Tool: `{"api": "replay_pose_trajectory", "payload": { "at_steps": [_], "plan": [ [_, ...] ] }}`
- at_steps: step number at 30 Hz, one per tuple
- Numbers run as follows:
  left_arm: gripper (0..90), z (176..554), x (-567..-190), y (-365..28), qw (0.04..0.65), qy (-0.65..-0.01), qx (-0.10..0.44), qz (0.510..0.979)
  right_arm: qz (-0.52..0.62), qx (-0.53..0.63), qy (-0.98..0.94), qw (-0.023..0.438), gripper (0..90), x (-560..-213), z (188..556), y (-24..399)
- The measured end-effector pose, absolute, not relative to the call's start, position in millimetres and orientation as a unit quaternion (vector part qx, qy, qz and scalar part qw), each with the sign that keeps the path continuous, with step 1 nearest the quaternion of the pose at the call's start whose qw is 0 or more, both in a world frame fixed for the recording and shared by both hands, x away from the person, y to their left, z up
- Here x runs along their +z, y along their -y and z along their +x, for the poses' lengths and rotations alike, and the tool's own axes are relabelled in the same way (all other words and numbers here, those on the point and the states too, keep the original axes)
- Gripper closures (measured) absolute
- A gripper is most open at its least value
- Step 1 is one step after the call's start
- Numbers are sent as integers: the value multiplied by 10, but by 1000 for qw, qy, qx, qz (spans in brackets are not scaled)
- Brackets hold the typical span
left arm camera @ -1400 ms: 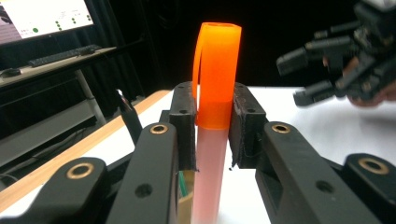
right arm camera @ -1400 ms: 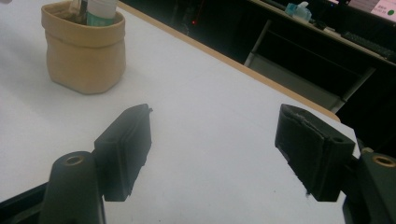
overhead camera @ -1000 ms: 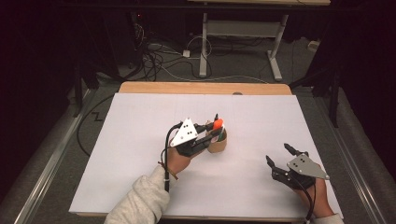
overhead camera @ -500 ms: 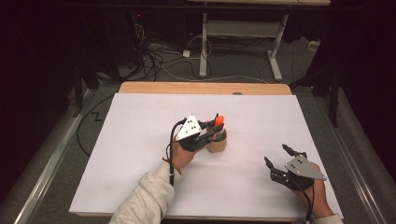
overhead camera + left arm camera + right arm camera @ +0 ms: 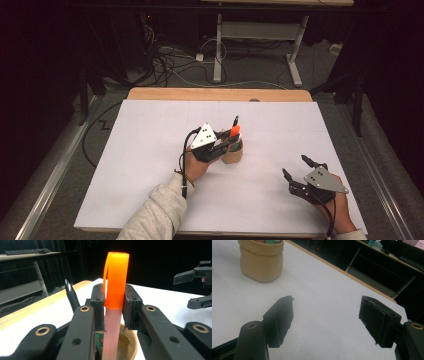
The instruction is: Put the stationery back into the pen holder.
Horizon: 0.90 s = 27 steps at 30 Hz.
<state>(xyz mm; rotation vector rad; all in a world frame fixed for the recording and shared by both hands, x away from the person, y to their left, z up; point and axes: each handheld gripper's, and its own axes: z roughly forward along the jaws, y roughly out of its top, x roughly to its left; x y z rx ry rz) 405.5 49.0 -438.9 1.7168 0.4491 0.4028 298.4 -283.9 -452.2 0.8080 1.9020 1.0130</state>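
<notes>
A white sheet (image 5: 150,165) covers the wooden table (image 5: 215,94); cables (image 5: 170,60) and a desk frame (image 5: 257,30) lie on the floor beyond the table

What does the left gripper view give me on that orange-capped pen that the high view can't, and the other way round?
The left gripper view shows the grip itself: both fingers press on the orange-capped pen just below its cap, the barrel running down into the tan cup, a black pen leaning beside it.

The high view shows the layout: the left gripper at the cup mid-table, the right gripper apart near the table's front right, fingers spread with nothing between them.

Both show pen, cup and white tabletop.
</notes>
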Motion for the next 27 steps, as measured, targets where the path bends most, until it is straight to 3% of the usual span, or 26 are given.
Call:
{"api": "replay_pose_trajectory", "payload": {
  "at_steps": [27],
  "plan": [
    [681,3963,-4355,-504,603,-183,195,752,317,395,-761,405,285,-4554,2990,2808]
  ]
}}
